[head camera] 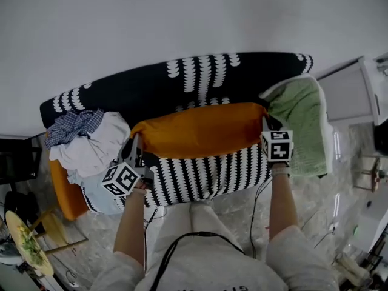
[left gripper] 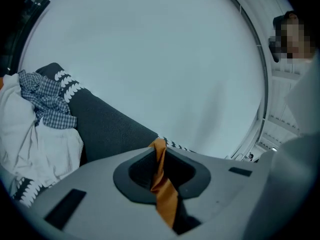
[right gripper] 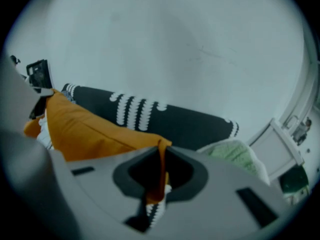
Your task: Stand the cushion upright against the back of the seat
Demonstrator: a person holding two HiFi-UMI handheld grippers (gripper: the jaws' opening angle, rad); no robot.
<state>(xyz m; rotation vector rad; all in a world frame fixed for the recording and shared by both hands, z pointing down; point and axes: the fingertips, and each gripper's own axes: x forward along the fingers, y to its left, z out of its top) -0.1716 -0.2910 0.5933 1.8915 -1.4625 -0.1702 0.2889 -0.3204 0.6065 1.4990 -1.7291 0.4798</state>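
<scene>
**Left gripper** [left gripper: 159, 153] — jaws clenched on a thin fold of orange fabric, the left corner of the cushion [head camera: 200, 129]. The fold runs straight down through the jaw gap. A corner is probably chosen because the stuffed body looks too thick for the jaws.

**Right gripper** [right gripper: 161, 154] — jaws likewise clamped on orange fabric, here the cushion's right corner. A bit of the black-and-white seat cover shows just below the fold.

**Cushion** — at the centre of the head view, slung lengthwise between the two grippers, over the seat [head camera: 206, 176] and in front of the backrest [head camera: 182, 80]. With one corner in each gripper it is held taut and level, which should let it be tipped up as one piece. Whether its far edge touches the backrest cannot be told. It does not yet stand against the backrest.

**Backrest** — a dark band with white pattern across the upper middle of the head view, bare behind the cushion, so there is room to lean it there.

**Laundry** [head camera: 91, 147] — a heap of white and checked cloth at the left end of the seat, just beside the left gripper. It may crowd that corner.

**Towel** [head camera: 300, 123] — green, at the right end, beside the right gripper.
</scene>
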